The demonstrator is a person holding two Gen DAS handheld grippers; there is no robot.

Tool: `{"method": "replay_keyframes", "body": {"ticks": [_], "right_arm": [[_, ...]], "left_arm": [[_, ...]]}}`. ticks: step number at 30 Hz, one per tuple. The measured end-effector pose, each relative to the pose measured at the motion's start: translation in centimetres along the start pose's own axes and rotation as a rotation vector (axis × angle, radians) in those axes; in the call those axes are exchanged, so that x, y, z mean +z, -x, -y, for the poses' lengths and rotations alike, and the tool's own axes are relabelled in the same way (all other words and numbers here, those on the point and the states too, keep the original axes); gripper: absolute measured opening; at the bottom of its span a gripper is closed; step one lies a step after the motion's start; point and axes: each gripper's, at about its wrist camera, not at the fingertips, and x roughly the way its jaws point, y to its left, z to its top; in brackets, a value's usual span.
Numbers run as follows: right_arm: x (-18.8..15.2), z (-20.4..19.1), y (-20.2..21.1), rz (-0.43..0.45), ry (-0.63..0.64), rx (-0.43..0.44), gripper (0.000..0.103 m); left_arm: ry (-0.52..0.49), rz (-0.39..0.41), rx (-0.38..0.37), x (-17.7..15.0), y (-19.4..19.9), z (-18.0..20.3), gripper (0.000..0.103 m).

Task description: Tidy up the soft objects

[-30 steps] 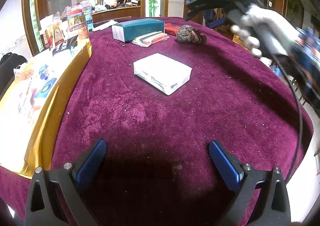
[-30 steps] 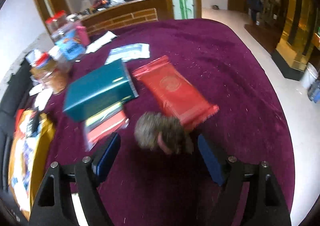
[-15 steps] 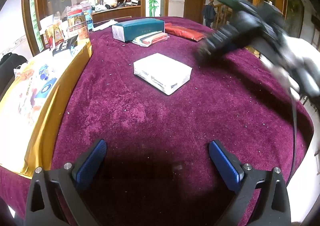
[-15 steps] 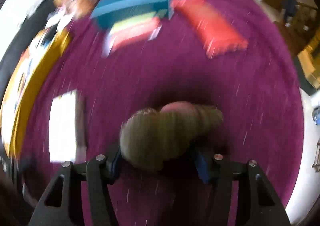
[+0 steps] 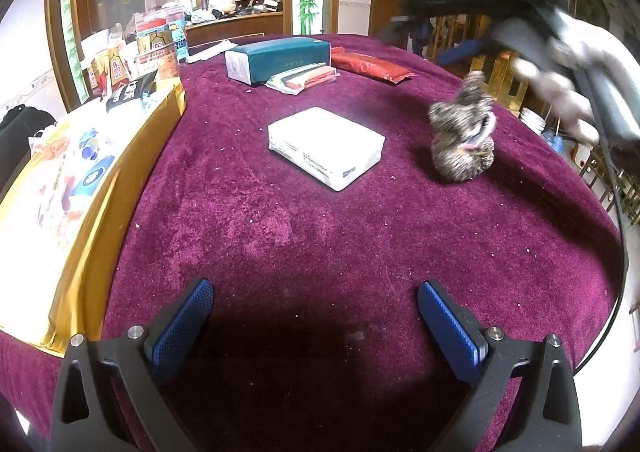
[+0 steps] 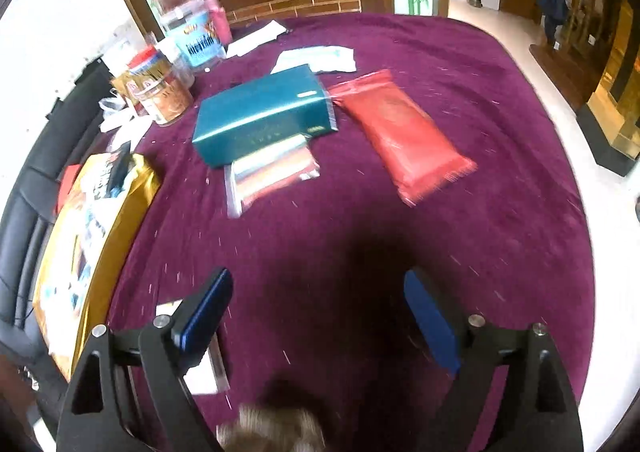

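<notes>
The left tool [image 5: 314,316] hangs low over the near edge of the tabletop [image 5: 320,236], its blue-padded fingers spread wide with nothing between them. The tabletop wears a deep purple plush cloth. The right tool [image 6: 316,316] is likewise released, fingers apart and empty; from the left wrist view it appears blurred, raised at the upper right above the cloth.

The brown mottled plush toy [image 5: 462,138] with a pink detail sits on the cloth just right of a white wrapped tissue pack [image 5: 326,146], near it but not touching. In the right wrist view the toy shows only as a fuzzy patch at the bottom edge, below the open fingers.

Farther back lie a teal tissue box [image 6: 262,114], a clear packet of coloured sheets [image 6: 272,172] tucked against its front, and a red flat packet [image 6: 404,136] just beside the box's right end. A gold-sided box [image 5: 80,188] runs along the left edge, with red-lidded jars [image 6: 160,90] behind it.
</notes>
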Motion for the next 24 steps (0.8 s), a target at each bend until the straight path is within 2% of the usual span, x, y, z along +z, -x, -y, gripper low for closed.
{"method": "replay_keyframes", "body": {"ticks": [7,10,11,12,14,17,21,22,23,24], "right_arm": [[6.6,-4.1,-8.1,-0.040,-0.067,-0.104,0.087],[7.8,-4.6,-11.5,-0.091,-0.081,-0.198,0.087],[7.8,-4.5,-12.0,-0.095,-0.092,-0.188,0.085],[7.6,-4.3,-11.9,-0.089,-0.102,-0.166,0.082],[7.0,-4.2,-11.5,-0.098,-0.070,-0.144,0.066],[5.3,-3.9,-9.8,-0.141,-0.017,-0.132,0.060],[1.7,-2.6,-7.7,-0.206,-0.003,-0.070,0.063],[0.3,-2.1,-6.9,-0.239,0.007,-0.027,0.068],[-0.9,-2.0,-6.2,-0.264,0.034,-0.019,0.075],[-2.1,-1.8,-5.4,-0.282,0.045,-0.015,0.077]], "left_arm": [[-0.001,0.000,-0.001,0.0,0.0,0.0,0.103],[-0.002,0.000,-0.002,0.0,0.0,0.0,0.103],[-0.002,0.000,-0.002,0.0,0.0,0.0,0.103],[-0.002,0.000,-0.002,0.0,0.0,0.0,0.103],[-0.003,0.001,-0.004,0.0,0.0,0.0,0.103],[-0.005,0.002,-0.006,0.0,0.0,0.0,0.103],[-0.003,0.002,-0.006,0.0,0.0,0.0,0.103],[-0.004,0.002,-0.006,0.0,0.0,0.0,0.103],[-0.004,0.002,-0.006,0.0,0.0,0.0,0.103],[-0.003,0.002,-0.005,0.0,0.0,0.0,0.103]]}}
